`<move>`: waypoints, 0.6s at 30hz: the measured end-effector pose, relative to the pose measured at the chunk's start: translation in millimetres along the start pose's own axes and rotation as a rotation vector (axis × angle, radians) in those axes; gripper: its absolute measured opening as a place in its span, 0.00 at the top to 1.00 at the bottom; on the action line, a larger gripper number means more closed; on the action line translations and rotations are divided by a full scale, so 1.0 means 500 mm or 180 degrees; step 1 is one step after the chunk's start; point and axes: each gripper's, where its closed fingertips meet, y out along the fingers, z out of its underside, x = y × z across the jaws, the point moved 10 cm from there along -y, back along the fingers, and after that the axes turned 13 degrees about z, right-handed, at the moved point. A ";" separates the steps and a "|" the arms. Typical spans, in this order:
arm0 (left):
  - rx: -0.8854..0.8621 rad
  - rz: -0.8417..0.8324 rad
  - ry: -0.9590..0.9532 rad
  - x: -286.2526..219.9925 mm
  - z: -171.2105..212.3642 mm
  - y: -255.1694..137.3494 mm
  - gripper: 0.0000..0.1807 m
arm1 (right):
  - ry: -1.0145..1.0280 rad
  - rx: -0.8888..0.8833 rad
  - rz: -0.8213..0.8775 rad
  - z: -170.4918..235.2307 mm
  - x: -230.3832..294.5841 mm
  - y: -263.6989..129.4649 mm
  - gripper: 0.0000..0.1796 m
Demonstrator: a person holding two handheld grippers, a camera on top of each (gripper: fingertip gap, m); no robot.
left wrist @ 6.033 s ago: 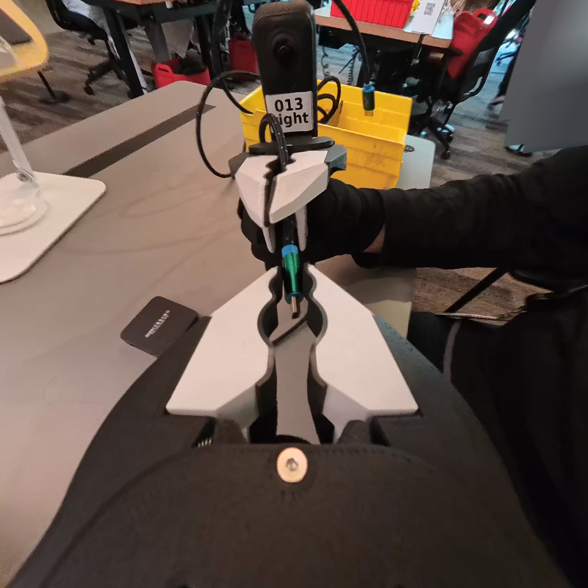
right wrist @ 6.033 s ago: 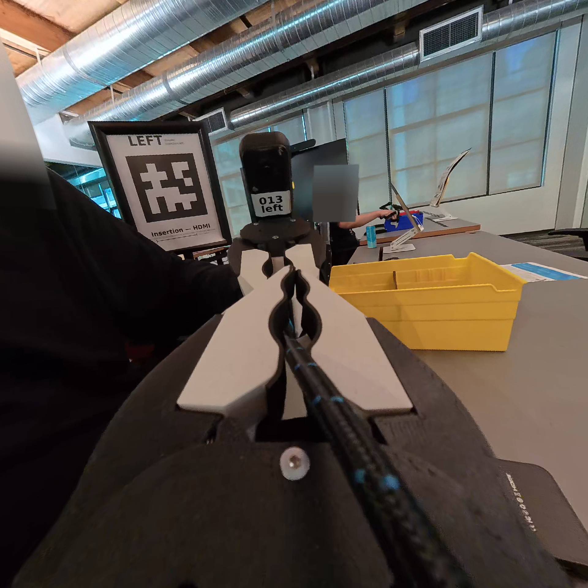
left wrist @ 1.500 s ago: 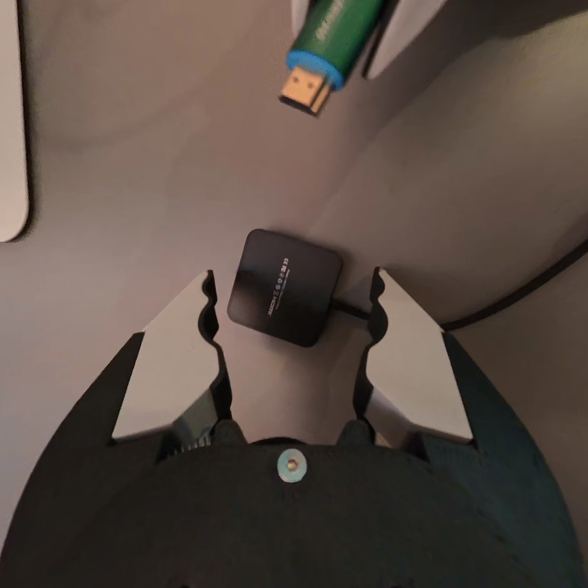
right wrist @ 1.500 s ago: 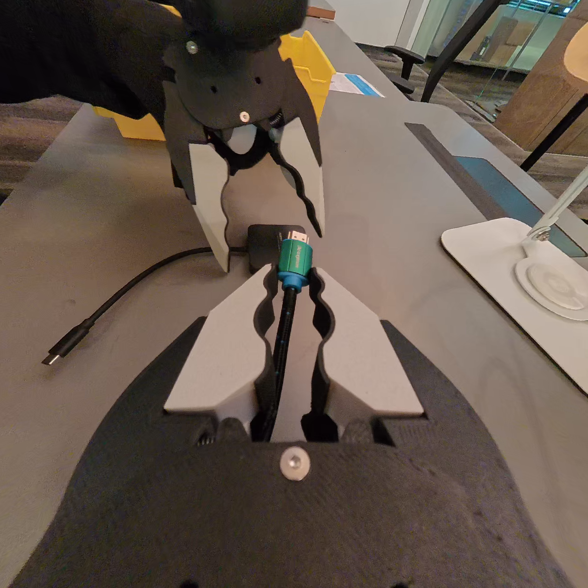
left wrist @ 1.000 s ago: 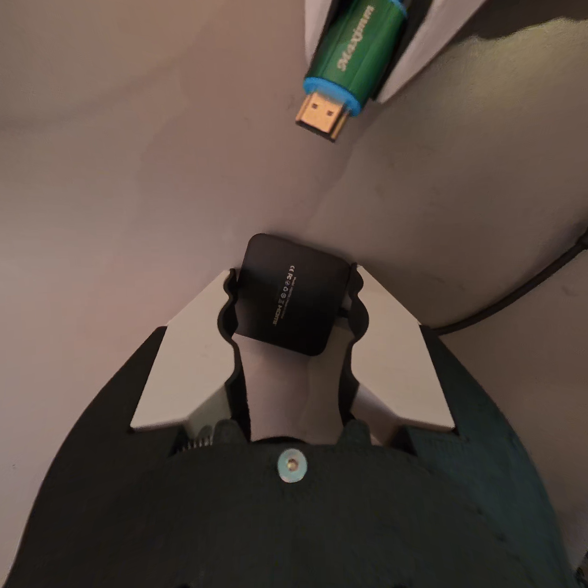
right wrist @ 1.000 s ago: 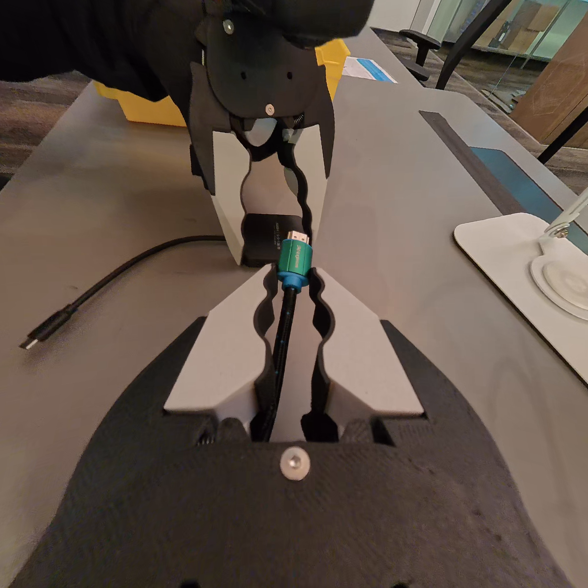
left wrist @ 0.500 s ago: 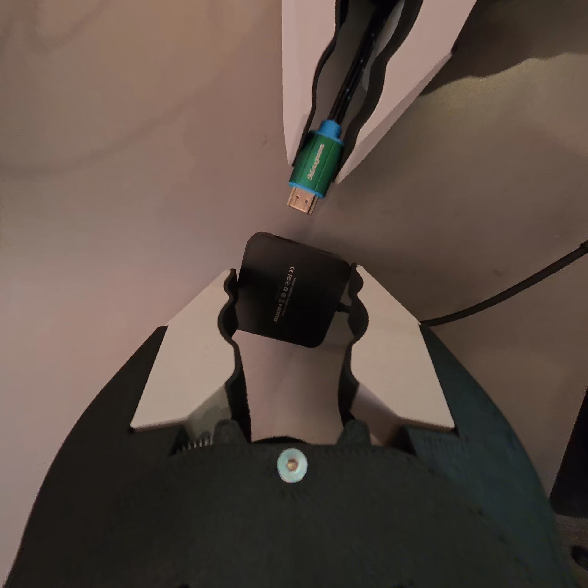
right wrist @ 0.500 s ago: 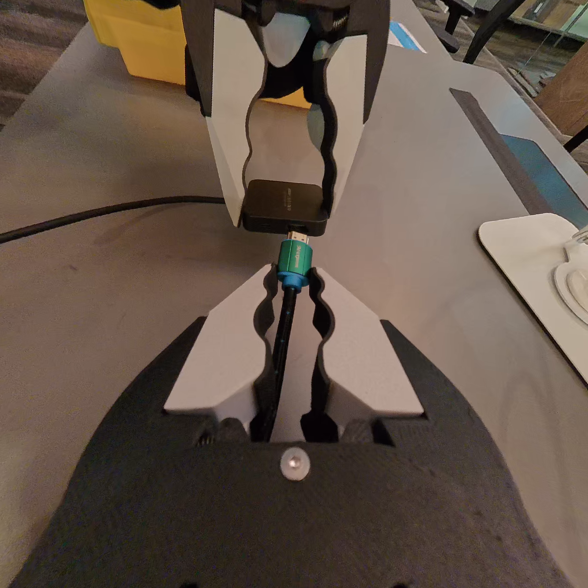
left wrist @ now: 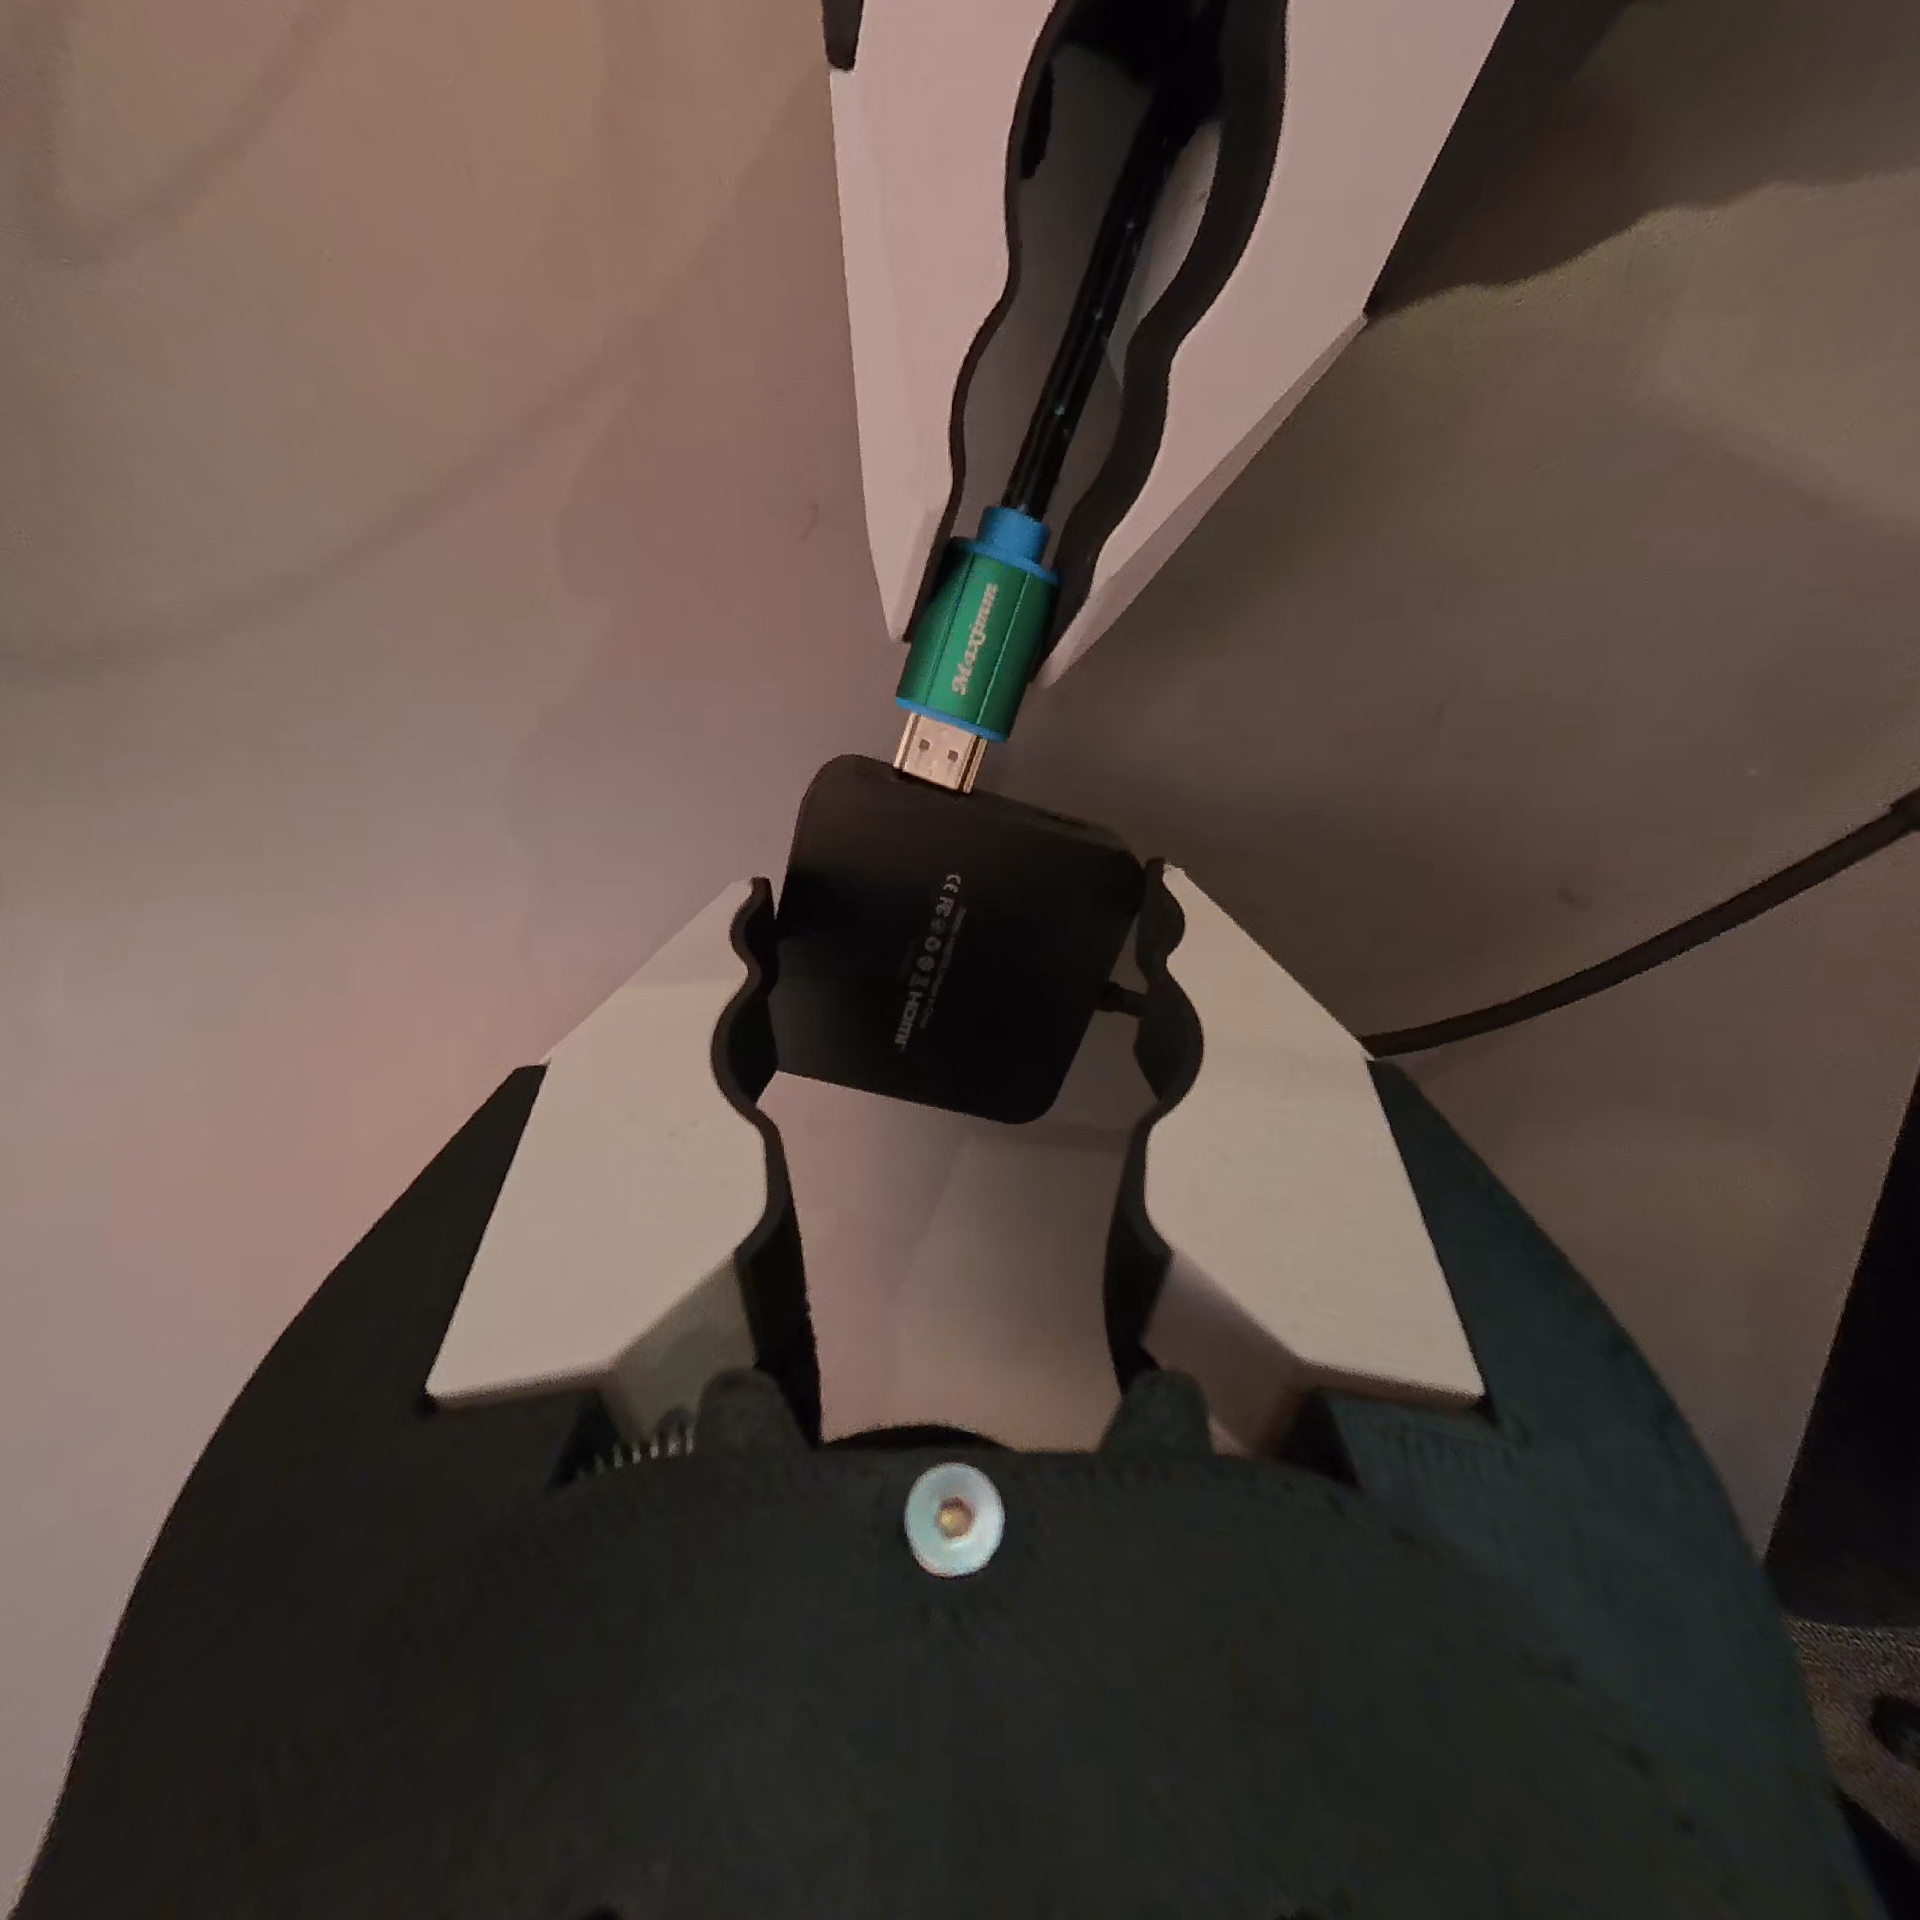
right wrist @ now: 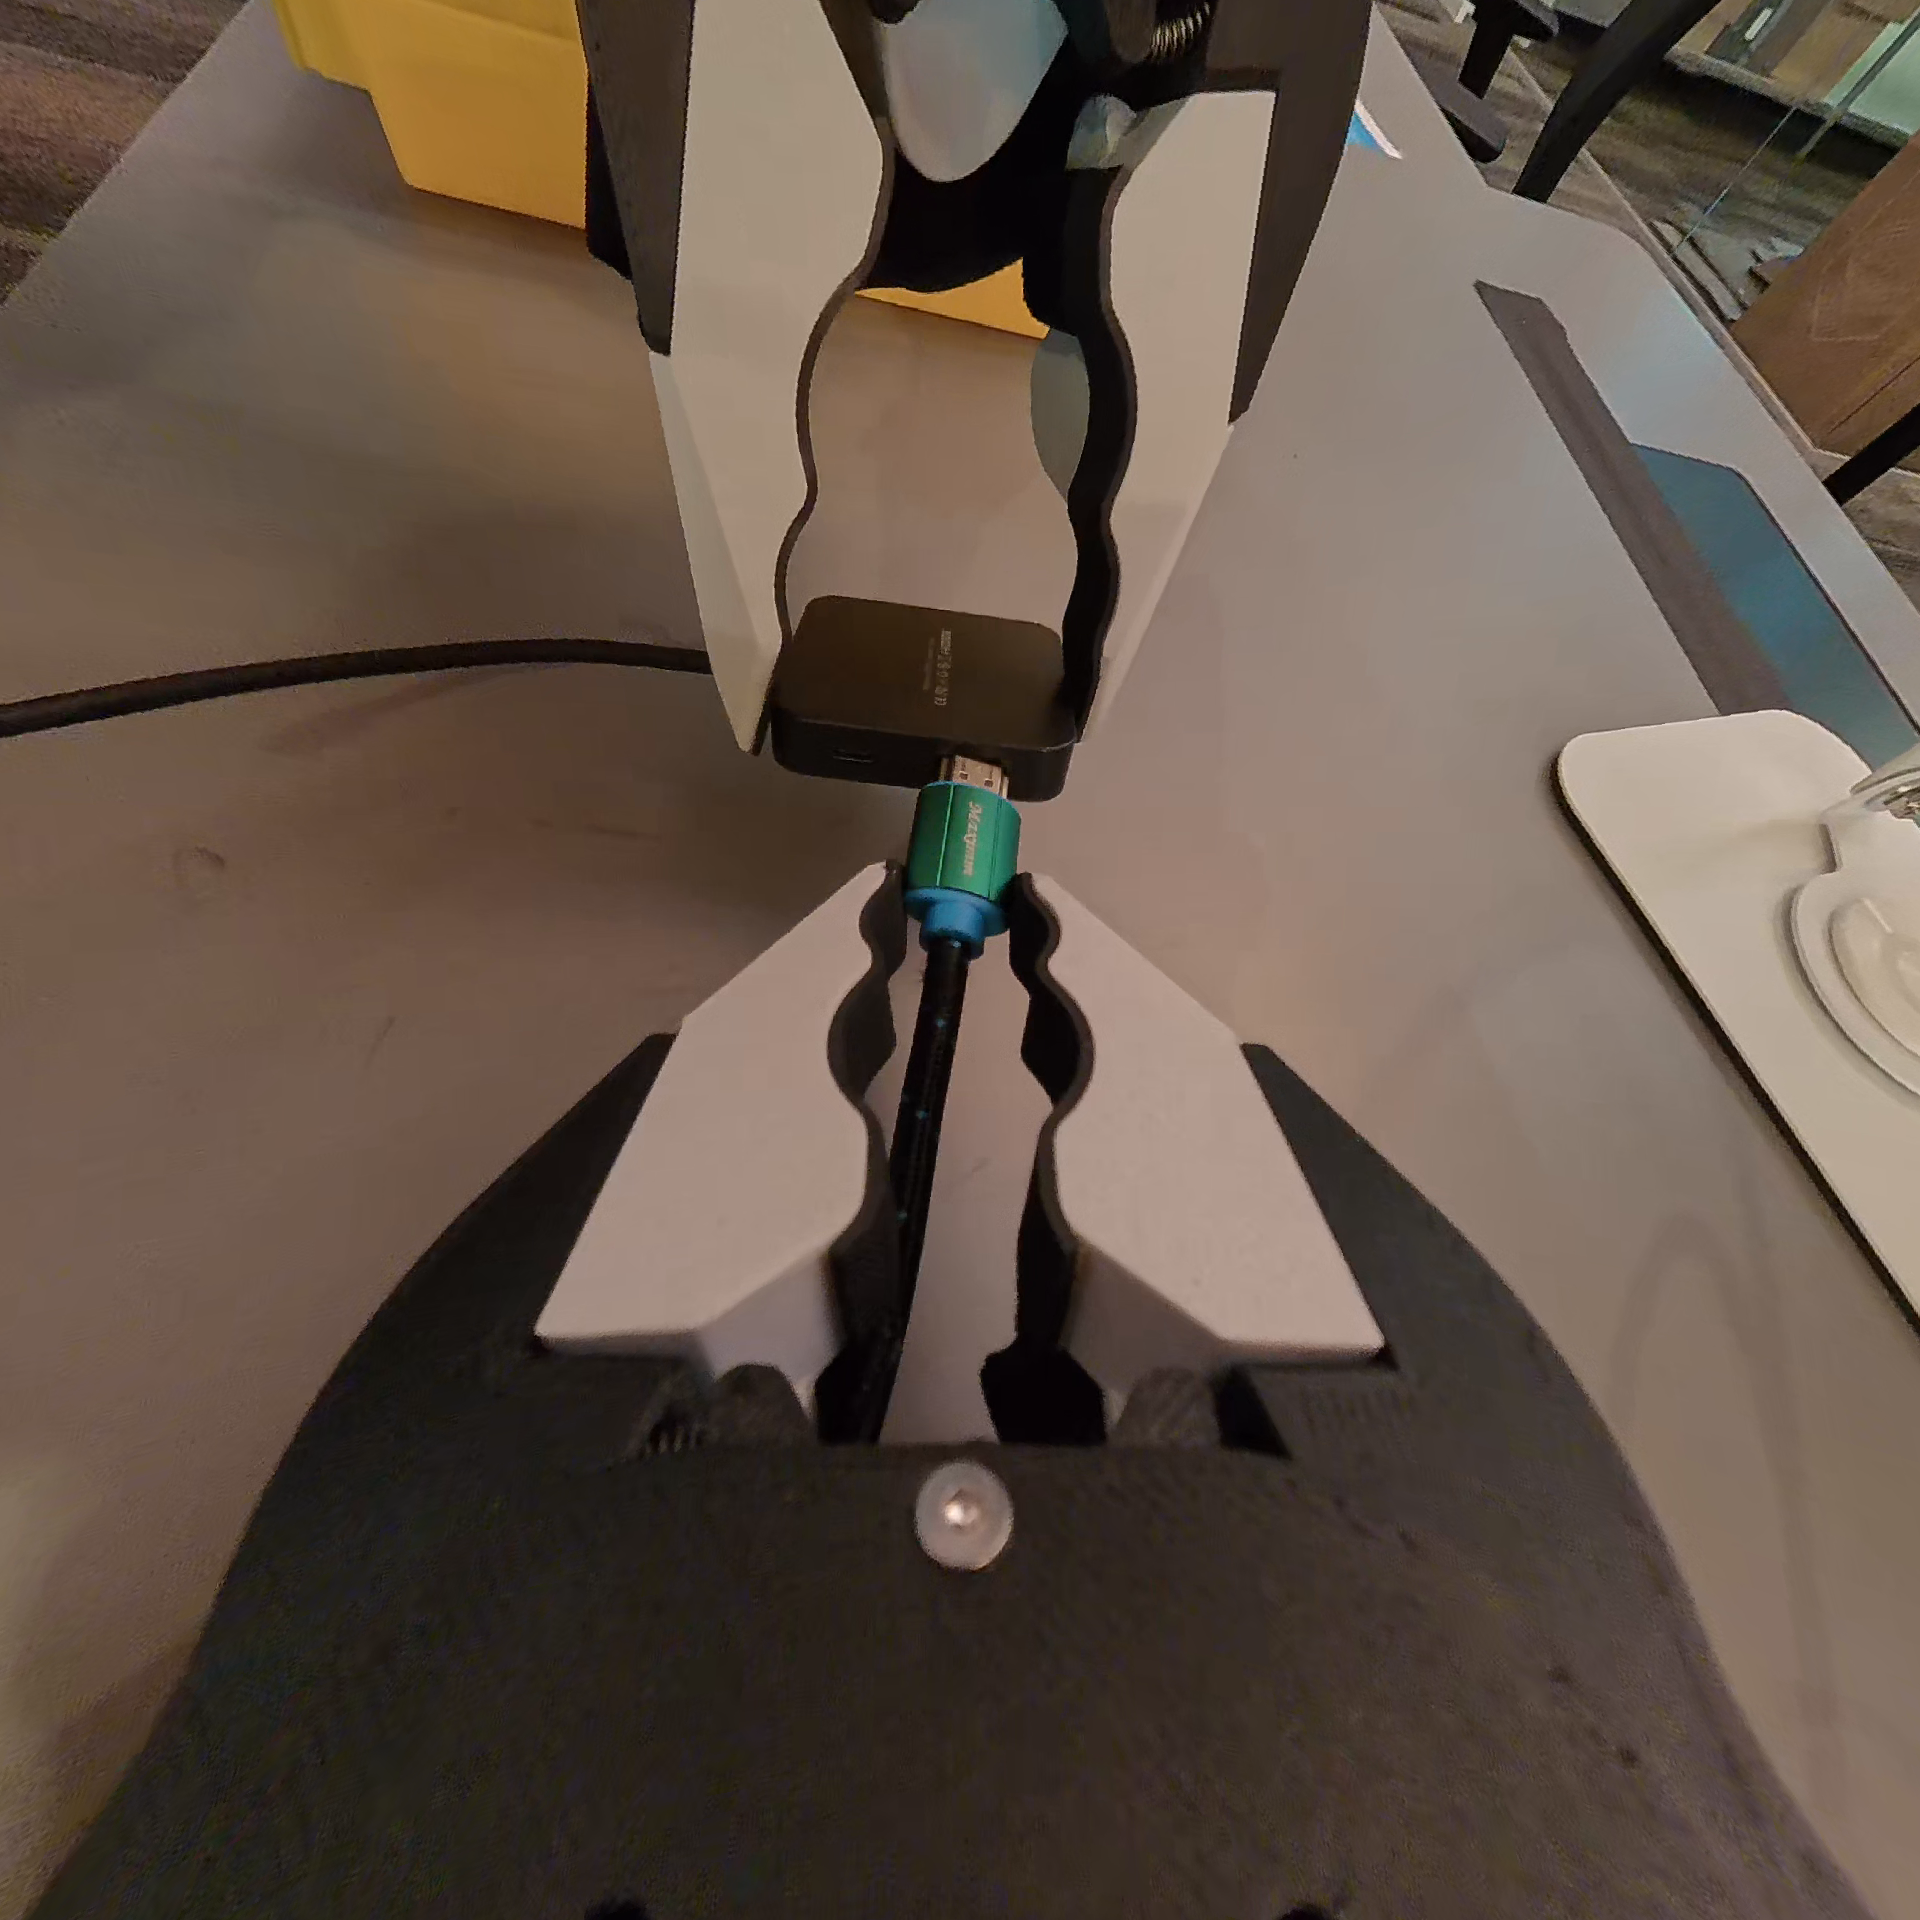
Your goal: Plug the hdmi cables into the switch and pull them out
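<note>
1. The gap seen half a second ago has been closed: the gold tip of the HDMI plug (right wrist: 961, 840) is now met with the switch (right wrist: 923, 675) port.
2. The switch, on the grey table (right wrist: 312, 935), is clamped by the left gripper (left wrist: 951, 904); the plug is pinched by the right gripper (right wrist: 956, 894).
3. Seating is judged barely begun.

The switch (right wrist: 920, 681) lies flat on the table (right wrist: 364, 935), near the middle of the right wrist view. The left hand-held gripper (right wrist: 914, 717) comes down on it from 12 o'clock, one finger touching each of its two sides. The HDMI plug (right wrist: 961, 842) meets the switch's near edge from 6 o'clock, its metal tip at the port, and sits between the fingertips of the right hand-held gripper (right wrist: 956, 894), with the HDMI cable (right wrist: 925, 1101) trailing back toward 6 o'clock. The switch's own cable (right wrist: 312, 665) runs off toward 9 o'clock. A bin (right wrist: 488, 114) stands behind at 11 o'clock; a flat base (right wrist: 1683, 831) lies at 3 o'clock.
</note>
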 end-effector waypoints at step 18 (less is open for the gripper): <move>0.0107 -0.0080 0.0075 -0.003 -0.019 0.006 0.63 | -0.0215 0.0085 0.0072 0.005 0.006 0.004 0.91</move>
